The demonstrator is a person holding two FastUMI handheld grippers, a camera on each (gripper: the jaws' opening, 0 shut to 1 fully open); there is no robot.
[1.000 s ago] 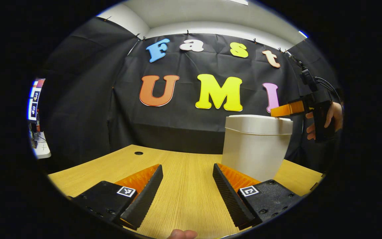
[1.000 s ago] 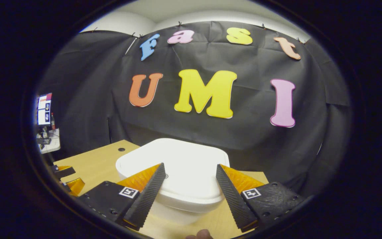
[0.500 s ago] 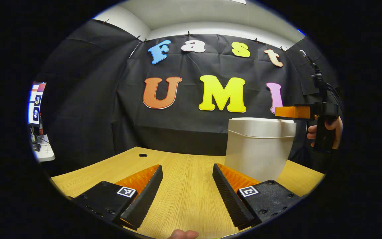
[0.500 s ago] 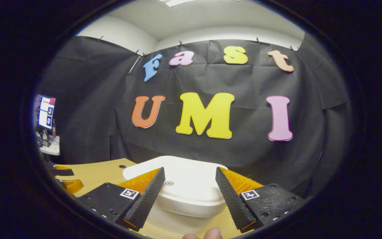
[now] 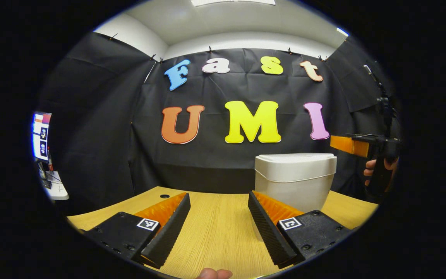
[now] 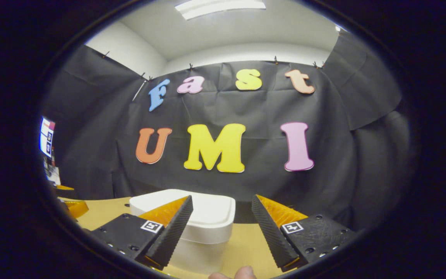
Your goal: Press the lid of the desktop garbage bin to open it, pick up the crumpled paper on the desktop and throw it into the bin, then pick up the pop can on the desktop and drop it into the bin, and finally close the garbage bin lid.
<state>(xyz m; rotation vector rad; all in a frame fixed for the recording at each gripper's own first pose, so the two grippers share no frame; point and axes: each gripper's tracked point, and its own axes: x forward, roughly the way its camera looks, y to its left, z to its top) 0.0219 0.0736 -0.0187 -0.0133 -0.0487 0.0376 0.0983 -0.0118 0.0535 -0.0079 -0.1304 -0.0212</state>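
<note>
Hovering low over the table, the left gripper is held with fingers wide. The closed white bin stands far right. The right gripper, fingers wide and empty, is held just above its lid.

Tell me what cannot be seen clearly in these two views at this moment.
- Inside of the bin: hidden in both views by the closed lid.
- Bin's base, left gripper view: covered by the left gripper's fingers.
- Hand holding the right gripper, left gripper view: cut off at the edge.
</note>
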